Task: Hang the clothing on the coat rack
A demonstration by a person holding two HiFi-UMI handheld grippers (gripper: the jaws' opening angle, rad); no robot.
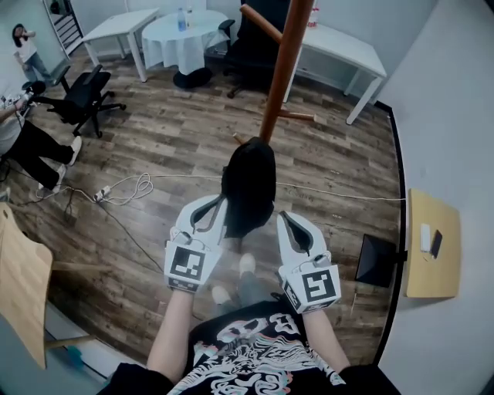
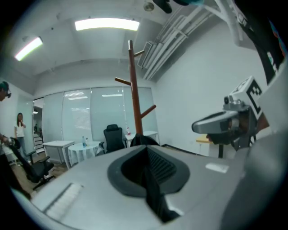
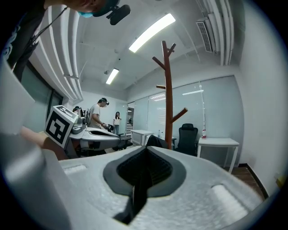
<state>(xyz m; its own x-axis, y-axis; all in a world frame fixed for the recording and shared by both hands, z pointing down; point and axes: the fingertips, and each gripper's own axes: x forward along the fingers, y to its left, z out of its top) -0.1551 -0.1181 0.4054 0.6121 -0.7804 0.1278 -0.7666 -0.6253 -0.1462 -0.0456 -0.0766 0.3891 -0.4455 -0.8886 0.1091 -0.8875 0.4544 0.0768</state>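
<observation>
Bottle upright on round table in upper left of head view, white cloth over that table; contents not legible at this size.

Near frame centre, black clothing: bunched, hanging down between both grippers, on none of the pegs. Top edge overlapping lower end of coat rack in the picture; touching or apart, impossible to tell from above.

On left gripper, lower left of centre: jaws closed together, tips at left edge of clothing. In left gripper view, black strip of cloth pinched in seam between the pads, probably a fold of that same garment.

On right gripper, lower right of centre: jaws likewise closed, tips against right edge of clothing. In right gripper view, thin dark strip nipped between the pads and trailing toward bottom of frame.

Grippers side by side, near each other, marker cubes facing up toward the head camera.

Coat rack itself: brown wooden pole slanting from top centre down toward frame centre, pegs branching off near top and lower down. Upright beyond the jaws in both gripper views, dark hump of clothing in front of its lower part.

Elsewhere: office chair at left edge, person in upper left corner, white cable looped on wooden floor at left of centre.
</observation>
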